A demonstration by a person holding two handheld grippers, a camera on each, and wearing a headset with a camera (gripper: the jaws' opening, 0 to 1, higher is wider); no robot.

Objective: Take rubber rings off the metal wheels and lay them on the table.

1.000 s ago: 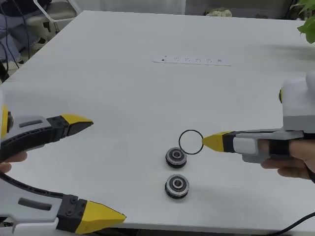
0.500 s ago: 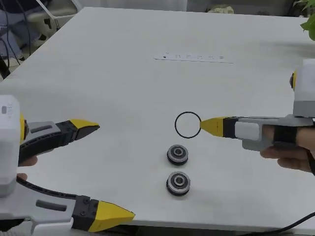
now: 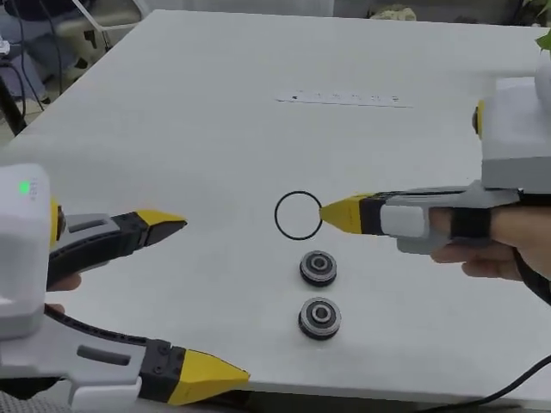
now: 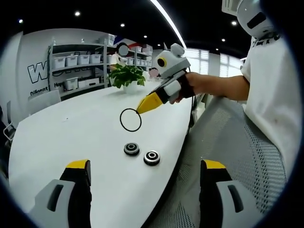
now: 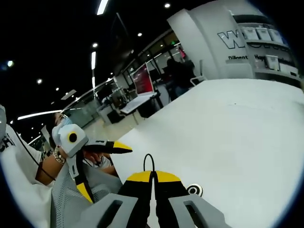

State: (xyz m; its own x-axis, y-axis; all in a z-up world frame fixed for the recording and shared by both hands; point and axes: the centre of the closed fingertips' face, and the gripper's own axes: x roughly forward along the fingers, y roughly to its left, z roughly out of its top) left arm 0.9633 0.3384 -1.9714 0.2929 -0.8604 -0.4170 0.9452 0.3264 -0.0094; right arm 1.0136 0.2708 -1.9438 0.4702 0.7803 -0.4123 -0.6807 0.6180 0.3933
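"Where's the rubber ring?"

"Thin, black, a full round loop, pinched at one edge in the closed right tongs, just above the surface."

"And the metal wheels?"

"Two, lying flat, close together, dark rims around silvery hubs: far wheel near the ring, near wheel just behind it."

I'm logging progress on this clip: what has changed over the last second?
The right gripper, shut on the rubber ring, carried it away from the farther wheel, then leftward. That wheel and the nearer wheel have not moved; the left gripper stays open, holding nothing.
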